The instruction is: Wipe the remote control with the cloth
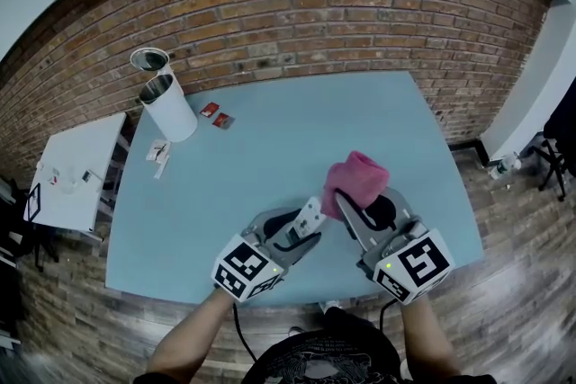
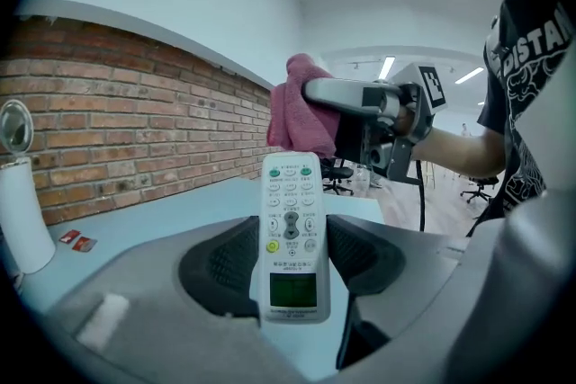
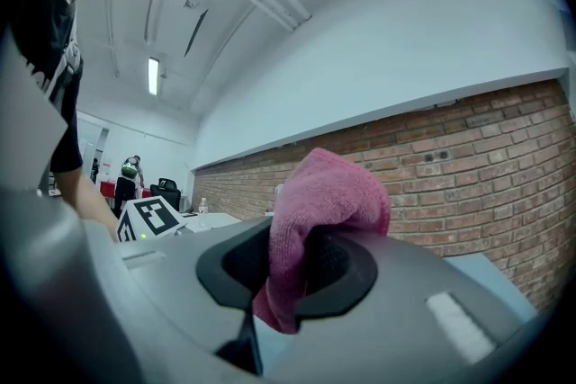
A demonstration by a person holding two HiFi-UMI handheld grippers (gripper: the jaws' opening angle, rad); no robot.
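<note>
A white remote control [image 2: 291, 234] with a green screen stands clamped between the jaws of my left gripper [image 2: 290, 261], buttons facing the camera. In the head view the remote [image 1: 310, 216] sticks out of the left gripper [image 1: 301, 225] above the table's near edge. A pink cloth [image 3: 315, 225] is bunched in my right gripper [image 3: 292, 270], which is shut on it. From above, the cloth [image 1: 355, 180] hangs just right of the remote's tip, close to it; contact cannot be told. In the left gripper view the cloth [image 2: 301, 108] and right gripper show just behind the remote.
The light blue table [image 1: 270, 157] carries a white cylinder [image 1: 169, 108] at its far left, two small red packets [image 1: 216, 116] and a small white item [image 1: 158, 155]. A white side table [image 1: 76, 171] stands to the left. A brick wall [image 1: 315, 4] runs behind.
</note>
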